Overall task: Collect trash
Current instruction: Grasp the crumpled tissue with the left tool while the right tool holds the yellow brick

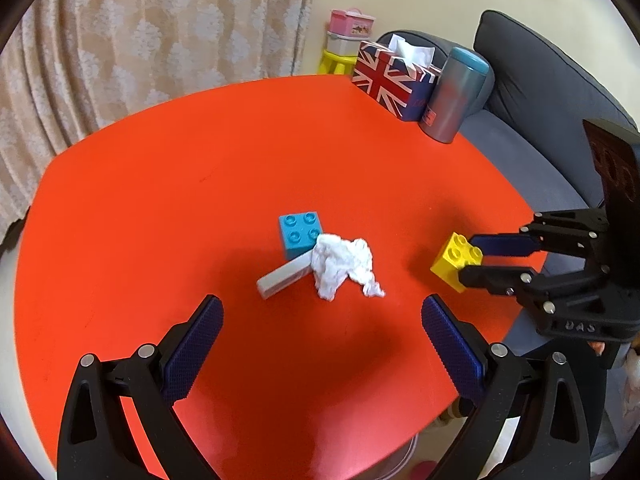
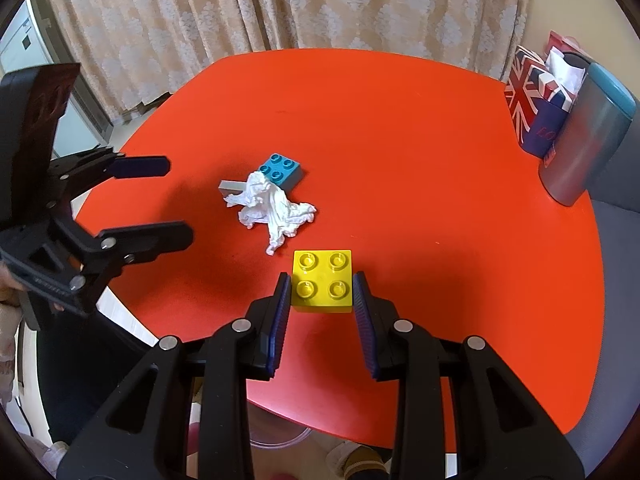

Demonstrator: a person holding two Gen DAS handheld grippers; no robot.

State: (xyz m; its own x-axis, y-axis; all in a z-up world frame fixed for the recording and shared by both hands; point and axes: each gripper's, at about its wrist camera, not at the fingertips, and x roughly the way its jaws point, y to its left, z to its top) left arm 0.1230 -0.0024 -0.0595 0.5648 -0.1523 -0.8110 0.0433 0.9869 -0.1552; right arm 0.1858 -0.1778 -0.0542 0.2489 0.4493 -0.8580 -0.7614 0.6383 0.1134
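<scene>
in the right wrist view the right claw (image 2: 322,292) is seen low in the frame, its pads set either side of a yellow brick (image 2: 322,280), just beside its faces; whether they press on it cannot be told, so a grasp is not confirmed. in the left wrist view the left claw (image 1: 322,312) is released, its jaws spread wide over bare worktop (image 1: 160,184).

the trash, a crumpled tissue (image 1: 344,266), lies at the centre of that frame, straight ahead of the left claw and between its finger lines. from the right claw it lies up and to the left, past the brick. the left claw is judged the nearer and better aligned. the tissue sprawls with no clear long axis.

a white bar (image 1: 282,276) is partly covered by the tissue, and a blue brick (image 1: 300,234) touches it behind, so a clean pinch may be hindered. no bin is seen in either frame.
</scene>
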